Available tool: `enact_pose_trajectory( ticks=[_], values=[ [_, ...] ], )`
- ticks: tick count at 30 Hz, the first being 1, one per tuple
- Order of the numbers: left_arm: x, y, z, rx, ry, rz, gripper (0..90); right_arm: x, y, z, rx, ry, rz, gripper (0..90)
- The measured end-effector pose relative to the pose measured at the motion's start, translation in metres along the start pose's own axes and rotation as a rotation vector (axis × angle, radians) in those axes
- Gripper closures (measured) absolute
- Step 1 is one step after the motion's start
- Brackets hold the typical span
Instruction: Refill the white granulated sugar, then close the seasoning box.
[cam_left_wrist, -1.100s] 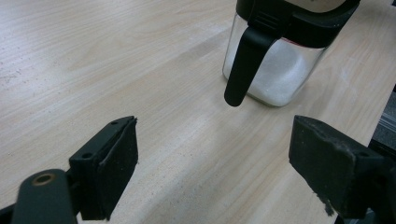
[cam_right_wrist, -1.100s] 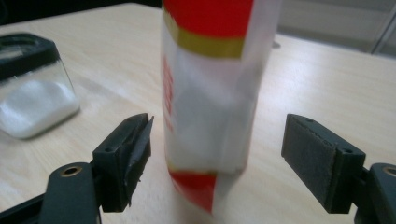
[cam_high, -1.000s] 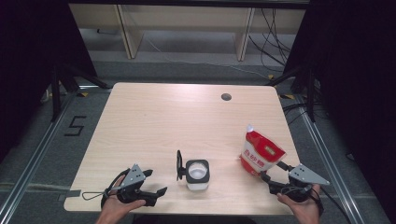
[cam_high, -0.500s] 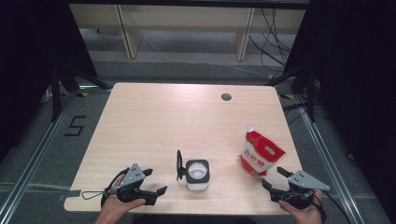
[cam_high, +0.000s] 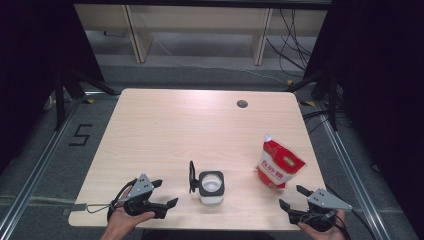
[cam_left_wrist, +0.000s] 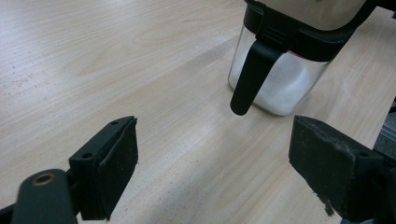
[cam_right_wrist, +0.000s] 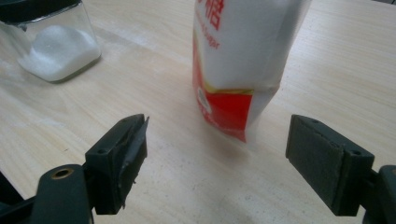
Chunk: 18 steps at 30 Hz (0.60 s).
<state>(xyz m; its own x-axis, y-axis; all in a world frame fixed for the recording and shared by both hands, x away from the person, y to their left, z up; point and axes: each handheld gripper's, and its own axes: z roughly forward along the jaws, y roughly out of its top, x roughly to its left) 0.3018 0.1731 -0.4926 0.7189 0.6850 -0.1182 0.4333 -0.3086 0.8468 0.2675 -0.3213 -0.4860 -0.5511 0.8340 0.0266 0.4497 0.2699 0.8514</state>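
One glass jar (cam_high: 211, 186) stands upright near the front edge of the wooden table (cam_high: 190, 130), its black lid (cam_high: 192, 176) flipped open and standing on edge at the jar's left side. White granules fill the lower part of the jar. One red-and-white sugar pouch (cam_high: 279, 164) stands upright to the jar's right, well apart from it.

Two grippers rest at the table's front edge, each in one hand. The left gripper (cam_high: 165, 194) lies just left of the jar, its jaws spread wide with nothing between them; in the left gripper view the jar sits ahead of them. The right gripper (cam_high: 293, 197) lies just in front of the pouch, jaws likewise spread and empty, facing the pouch's base.

One round cable hole (cam_high: 242, 104) marks the table's far side.
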Motion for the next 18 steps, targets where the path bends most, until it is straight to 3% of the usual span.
enact_pose_trajectory(
  ticks=[3, 5, 8, 9, 13, 15, 16, 17, 18],
  values=[
    [0.0005, 0.0002, 0.0000, 0.001, -0.001, 0.006, 15.2, 0.0003, -0.0001, 0.0014, 0.011, 0.021, -0.027, 21.3],
    [0.0012, 0.0001, 0.0005, -0.005, -0.005, 0.011, 15.2, 0.0007, -0.0002, 0.0022, 0.011, 0.006, -0.052, 21.3],
    [0.0011, 0.0004, 0.0002, -0.006, -0.003, 0.006, 15.2, 0.0042, 0.0002, 0.0004, 0.027, 0.002, -0.013, 21.3],
    [0.0013, 0.0009, 0.0001, -0.004, -0.002, 0.006, 15.2, 0.0022, 0.0006, 0.0022, 0.009, 0.010, -0.051, 21.3],
    [0.0025, 0.0031, -0.0001, -0.001, -0.003, 0.005, 15.5, 0.0014, 0.0001, 0.0041, 0.012, 0.008, -0.055, 21.4],
    [0.0002, 0.0038, -0.0001, -0.004, -0.002, -0.024, 16.1, 0.0022, 0.0000, 0.0046, 0.026, 0.024, -0.039, 21.4],
    [-0.0008, 0.0043, 0.0008, -0.015, -0.011, -0.036, 16.8, 0.0055, -0.0001, 0.0032, 0.035, 0.015, -0.004, 21.5],
    [-0.0009, 0.0050, 0.0006, -0.014, -0.015, -0.026, 18.0, 0.0030, 0.0006, 0.0035, 0.017, 0.003, -0.046, 21.4],
    [-0.0013, 0.0063, 0.0000, -0.009, -0.014, -0.021, 19.7, 0.0054, 0.0008, 0.0026, 0.040, 0.012, -0.019, 21.4]
  ],
)
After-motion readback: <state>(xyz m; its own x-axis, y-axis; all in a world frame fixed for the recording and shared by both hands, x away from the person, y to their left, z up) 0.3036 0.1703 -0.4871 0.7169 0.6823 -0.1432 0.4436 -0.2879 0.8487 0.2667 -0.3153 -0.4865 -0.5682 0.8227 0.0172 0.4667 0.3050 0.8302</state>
